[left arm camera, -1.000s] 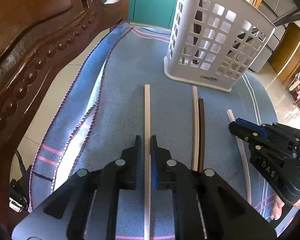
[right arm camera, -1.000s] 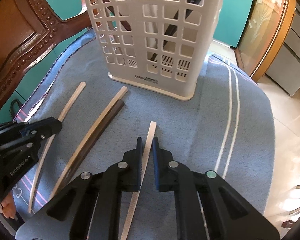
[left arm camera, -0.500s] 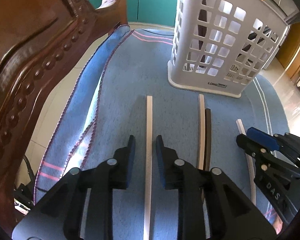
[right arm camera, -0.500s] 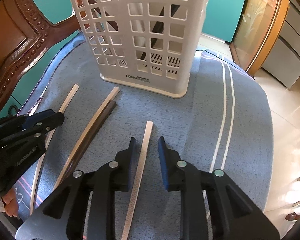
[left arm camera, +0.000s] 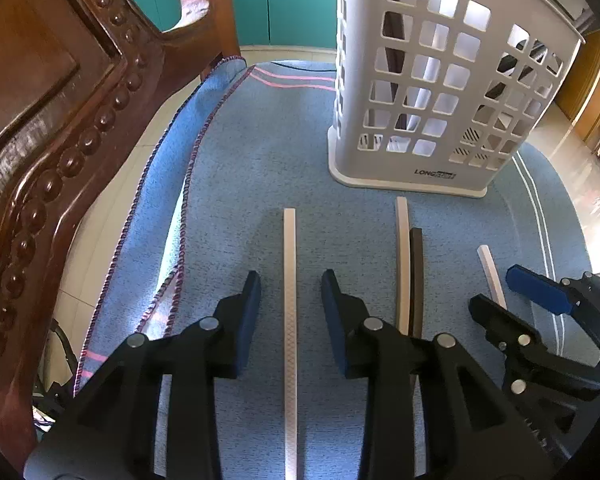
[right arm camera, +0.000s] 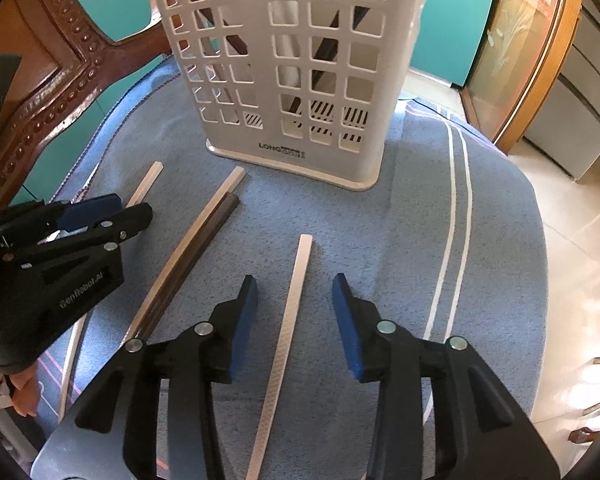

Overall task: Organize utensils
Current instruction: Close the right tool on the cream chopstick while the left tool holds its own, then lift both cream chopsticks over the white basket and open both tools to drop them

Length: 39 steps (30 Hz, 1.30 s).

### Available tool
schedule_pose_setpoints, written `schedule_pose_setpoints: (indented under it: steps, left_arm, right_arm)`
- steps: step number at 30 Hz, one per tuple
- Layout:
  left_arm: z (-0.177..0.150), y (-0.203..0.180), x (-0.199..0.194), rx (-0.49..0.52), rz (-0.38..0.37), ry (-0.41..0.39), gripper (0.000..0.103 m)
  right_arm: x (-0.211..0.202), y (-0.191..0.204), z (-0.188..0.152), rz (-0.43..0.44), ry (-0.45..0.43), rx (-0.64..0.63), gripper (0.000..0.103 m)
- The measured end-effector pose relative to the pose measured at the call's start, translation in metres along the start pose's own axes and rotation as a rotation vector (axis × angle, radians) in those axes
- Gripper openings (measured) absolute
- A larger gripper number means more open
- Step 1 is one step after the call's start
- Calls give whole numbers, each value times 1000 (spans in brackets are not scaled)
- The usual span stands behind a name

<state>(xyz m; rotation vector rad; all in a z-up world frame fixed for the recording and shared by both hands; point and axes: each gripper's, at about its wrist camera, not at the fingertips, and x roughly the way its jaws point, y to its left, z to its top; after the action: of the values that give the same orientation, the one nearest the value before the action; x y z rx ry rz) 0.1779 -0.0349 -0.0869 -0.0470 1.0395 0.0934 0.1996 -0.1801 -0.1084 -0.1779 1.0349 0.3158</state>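
On the blue cloth point(left arm camera: 260, 152) lie several thin sticks. One pale stick point(left arm camera: 289, 240) runs between the fingers of my left gripper point(left arm camera: 290, 292). Its jaws are opening and the pads stand clear of the stick. To the right, a pale stick point(left arm camera: 402, 260) and a dark stick point(left arm camera: 417, 272) lie side by side. In the right wrist view, another pale stick point(right arm camera: 300, 272) lies between the fingers of my right gripper point(right arm camera: 295, 284). These jaws are also opening, and the pads do not touch the stick. The white slotted basket point(right arm camera: 300, 60) stands upright behind, with dark and white utensils inside.
A carved wooden chair back point(left arm camera: 40, 100) rises close on the left. The cloth's right edge point(right arm camera: 532, 240) drops to a tiled floor. The left gripper point(right arm camera: 134, 206) and a hand point(right arm camera: 20, 396) show at the left of the right wrist view. Teal cabinets stand behind the basket.
Both grippers were shut on their pale sticks and have opened. The sticks now lie free on the cloth. The left gripper shifted a little towards the basket; the right stayed put.
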Motion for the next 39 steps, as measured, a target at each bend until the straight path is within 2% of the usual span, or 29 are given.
schedule_pose_setpoints:
  steps: [2,3,4,5,7,11,15,21,26,29,30,32,34,35,37,39]
  left_arm:
    - [2,2,2,-1,-12,8,33]
    - [4,5,6,-4,-21,12,32]
    - [7,8,8,-18,-29,15,26]
    - [8,11,9,-27,-23,14,14]
    - [10,18,11,-50,-48,12,7]
    - [12,28,11,-105,-111,3,7]
    - [14,31,-20,-119,-145,-73,7]
    - [13,36,-123,-87,-222,-315,7]
    - [22,48,-204,-111,-284,-543,7]
    - [37,52,-241,-179,-343,-713,7]
    - [45,57,-252,-227,-363,-806,7]
    - [49,65,-262,-307,-374,-921,7]
    - [51,74,-259,-412,-390,-1086,7]
    - [57,74,-249,-429,-375,-1110,7]
    - [70,72,-229,-440,-351,-1054,7]
    - [79,64,-207,-440,-336,-1006,7]
  right_arm:
    - [0,2,-1,-3,-4,5,38]
    - [0,2,-1,3,-6,13,25]
    - [-1,2,0,9,-10,23,15]
    - [0,0,0,21,-10,40,9]
    - [1,-5,2,58,-10,83,8]
    - [-7,-13,5,93,-47,116,7]
    - [-37,-19,13,158,-135,126,7]
    - [-116,-32,19,298,-308,122,7]
    - [-178,-46,26,381,-445,153,7]
    - [-216,-57,45,398,-566,176,7]
    - [-226,-64,48,387,-597,188,7]
    - [-247,-76,61,351,-690,233,7]
    - [-261,-88,66,333,-779,264,7]
    - [-269,-91,68,313,-862,276,7]
    - [-273,-98,71,257,-973,295,7]
    - [-269,-101,73,223,-1001,315,7]
